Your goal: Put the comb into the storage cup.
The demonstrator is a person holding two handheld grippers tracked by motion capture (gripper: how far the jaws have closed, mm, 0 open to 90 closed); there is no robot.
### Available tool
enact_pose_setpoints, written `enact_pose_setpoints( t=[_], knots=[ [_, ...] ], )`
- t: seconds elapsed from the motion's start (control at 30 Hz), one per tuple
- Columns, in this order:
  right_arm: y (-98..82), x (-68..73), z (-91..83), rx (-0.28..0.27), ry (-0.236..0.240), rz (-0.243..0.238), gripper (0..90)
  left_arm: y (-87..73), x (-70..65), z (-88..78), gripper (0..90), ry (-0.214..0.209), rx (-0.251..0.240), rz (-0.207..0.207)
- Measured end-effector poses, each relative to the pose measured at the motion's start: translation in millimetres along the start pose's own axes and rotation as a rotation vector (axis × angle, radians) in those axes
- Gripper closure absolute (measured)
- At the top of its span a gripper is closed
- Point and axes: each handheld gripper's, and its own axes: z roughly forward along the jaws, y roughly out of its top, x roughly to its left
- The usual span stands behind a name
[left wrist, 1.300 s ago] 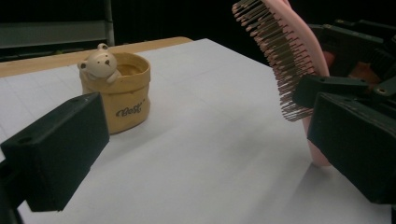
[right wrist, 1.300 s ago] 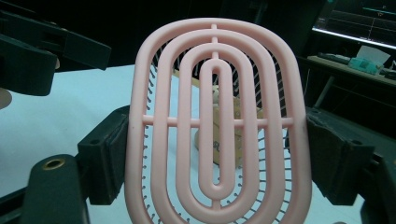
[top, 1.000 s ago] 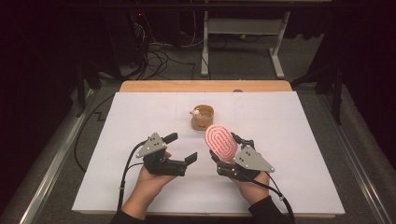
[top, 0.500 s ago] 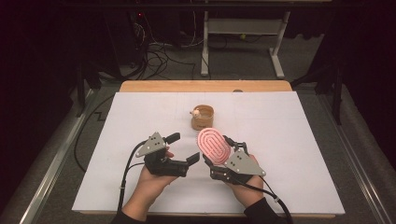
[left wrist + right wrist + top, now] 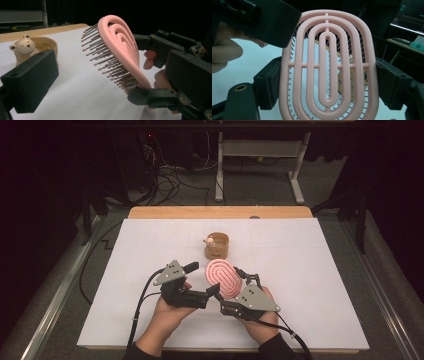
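Observation:
A pink oval brush (image 5: 223, 278) with ring-shaped ribs stands on edge above the white table cover, bristles facing away from me. My right gripper (image 5: 232, 290) is shut on it, pads pressing its two long sides (image 5: 329, 85). My left gripper (image 5: 202, 280) is open just left of the brush, touching nothing. In the left gripper view the brush (image 5: 117, 50) stands tilted ahead of the open jaws, bristles toward the left. One left jaw block (image 5: 269, 22) overlaps the brush's upper left corner in the right gripper view. A wooden cup (image 5: 217, 246) with a small bear figure (image 5: 211, 240) stands behind.
The white cover (image 5: 310, 265) spans the table, with a wooden strip (image 5: 220, 212) along the far edge. The cup (image 5: 47, 45) and bear (image 5: 23, 47) sit close beyond the left jaw. Cables (image 5: 165, 185) and a desk frame (image 5: 260, 155) lie on the dark floor behind.
The right gripper has carried the brush a little to the left and nearer, close to the left gripper's jaws. The left gripper has hardly moved.

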Motion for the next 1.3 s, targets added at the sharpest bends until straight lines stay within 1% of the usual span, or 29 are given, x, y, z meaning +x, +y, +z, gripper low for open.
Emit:
enact_pose_setpoints(
  t=[0.17,0.27,0.5,0.73,0.87,0.93,0.97,1.07,1.2,1.3],
  knots=[
    [0.8,-1.3,-1.5,-0.012,-0.007,0.003,20.2,2.1,3.5,3.9,0.0,-0.006,-0.003,-0.034],
    [0.4,-1.2,-1.5,-0.01,-0.009,0.003,20.2,2.0,5.0,6.6,0.0,-0.007,0.008,-0.043],
    [0.3,1.8,0.8,-0.007,-0.005,-0.002,20.2,0.4,7.4,8.3,0.0,-0.006,0.032,-0.042],
    [0.1,3.8,1.6,-0.008,-0.003,-0.005,20.2,-0.6,4.5,7.3,0.0,-0.001,0.027,-0.021],
    [0.3,5.3,1.4,-0.009,0.0,-0.012,20.2,-1.7,4.4,6.8,0.0,-0.021,0.031,-0.032],
    [0.1,6.0,1.5,-0.008,0.0,-0.015,20.2,-2.8,5.0,6.4,5.0,-0.032,0.023,-0.04],
    [-0.2,6.3,1.6,-0.007,0.001,-0.015,20.2,-3.0,5.3,6.6,5.6,-0.03,0.024,-0.04],
    [-0.7,7.2,2.3,-0.003,0.003,-0.025,20.2,-3.8,6.4,7.3,5.7,-0.031,0.039,-0.042],
    [-0.9,7.9,3.0,-0.002,0.011,-0.024,20.2,-5.8,7.3,9.5,5.7,-0.034,0.057,-0.049],
    [-1.0,8.2,3.0,-0.002,0.011,-0.026,20.2,-6.8,7.6,10.9,5.8,-0.046,0.07,-0.056]
  ],
)
